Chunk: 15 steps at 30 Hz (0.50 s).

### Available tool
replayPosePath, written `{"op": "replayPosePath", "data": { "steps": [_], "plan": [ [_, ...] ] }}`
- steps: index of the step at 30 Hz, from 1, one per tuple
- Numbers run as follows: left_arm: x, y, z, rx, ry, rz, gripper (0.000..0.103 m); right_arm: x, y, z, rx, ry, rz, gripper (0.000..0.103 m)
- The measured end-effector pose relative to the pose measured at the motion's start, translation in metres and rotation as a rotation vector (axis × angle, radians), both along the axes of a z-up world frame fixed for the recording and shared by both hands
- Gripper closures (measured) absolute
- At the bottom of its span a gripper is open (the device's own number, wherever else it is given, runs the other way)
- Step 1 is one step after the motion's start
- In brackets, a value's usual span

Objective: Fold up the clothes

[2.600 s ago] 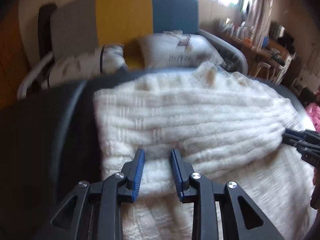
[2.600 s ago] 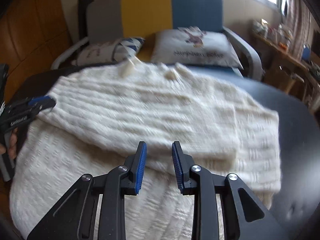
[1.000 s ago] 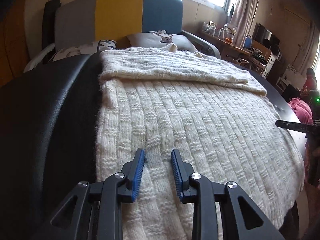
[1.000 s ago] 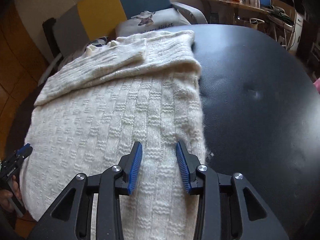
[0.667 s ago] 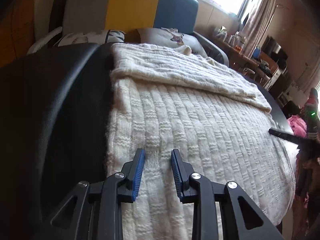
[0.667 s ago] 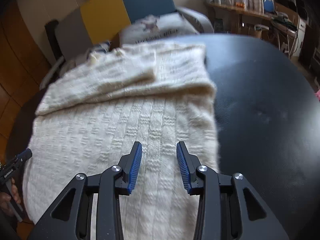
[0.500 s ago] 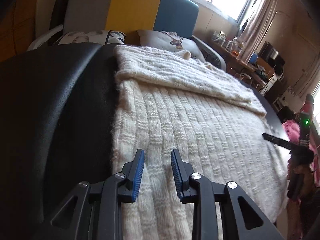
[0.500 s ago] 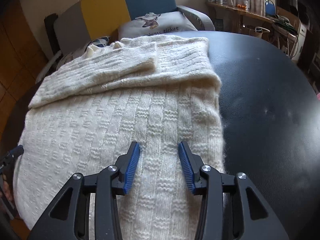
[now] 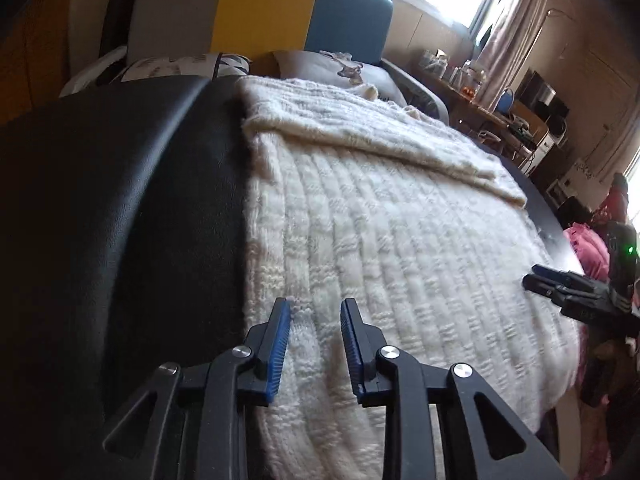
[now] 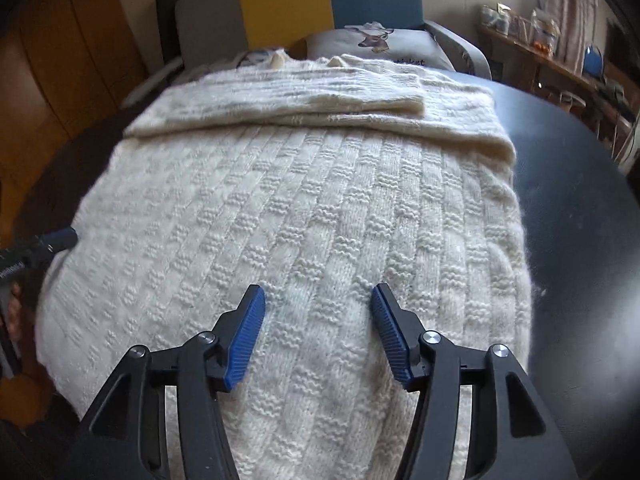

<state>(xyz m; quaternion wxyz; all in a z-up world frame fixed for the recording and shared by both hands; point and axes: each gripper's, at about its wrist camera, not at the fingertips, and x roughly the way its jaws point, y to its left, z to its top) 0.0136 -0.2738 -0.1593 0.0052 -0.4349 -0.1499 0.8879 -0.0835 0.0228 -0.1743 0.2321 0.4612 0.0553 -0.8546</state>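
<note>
Your left gripper [image 9: 314, 308] slightly parted over the near sweater [image 9: 400, 248] edge, right gripper [image 10: 318, 300] spread wide above it, black table [image 10: 572, 208] beneath.

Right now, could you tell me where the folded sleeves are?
In the right wrist view, the folded sleeves lie across the sweater's far end, just before the cushion.

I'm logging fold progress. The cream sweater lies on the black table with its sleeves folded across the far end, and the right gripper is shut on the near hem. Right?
Not quite. The right gripper is open, jaws spread wide above the sweater, gripping nothing, as the right wrist view shows. The rest holds: sleeves folded across the far end, sweater on the black table.
</note>
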Motion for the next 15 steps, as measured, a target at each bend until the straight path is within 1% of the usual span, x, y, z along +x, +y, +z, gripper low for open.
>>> {"op": "replayPosePath", "data": {
  "steps": [3, 6, 8, 9, 11, 13, 14, 15],
  "plan": [
    [-0.001, 0.003, 0.014, 0.014, 0.061, -0.018, 0.076, 0.007, -0.013, 0.015, -0.007, 0.036, 0.050, 0.044],
    [-0.014, 0.015, 0.018, -0.008, 0.075, -0.049, 0.076, 0.019, -0.035, 0.023, 0.026, 0.072, 0.114, 0.044],
    [-0.026, 0.026, 0.017, -0.026, 0.072, -0.075, 0.076, 0.021, -0.050, 0.020, 0.052, 0.083, 0.141, 0.044],
    [-0.033, 0.030, 0.014, -0.027, 0.065, -0.088, 0.076, 0.019, -0.058, 0.017, 0.068, 0.073, 0.151, 0.044],
    [-0.047, 0.036, 0.001, -0.029, 0.023, -0.101, 0.076, 0.017, -0.067, 0.007, 0.102, 0.057, 0.153, 0.044],
    [-0.057, 0.040, -0.015, -0.022, -0.032, -0.117, 0.076, 0.014, -0.076, -0.002, 0.137, 0.043, 0.155, 0.044],
    [-0.055, 0.041, -0.019, -0.038, -0.024, -0.119, 0.076, 0.013, -0.080, -0.007, 0.154, 0.035, 0.156, 0.044],
    [-0.050, 0.043, -0.019, -0.054, -0.003, -0.126, 0.076, 0.013, -0.078, -0.008, 0.141, 0.038, 0.156, 0.044]
  ]
}}
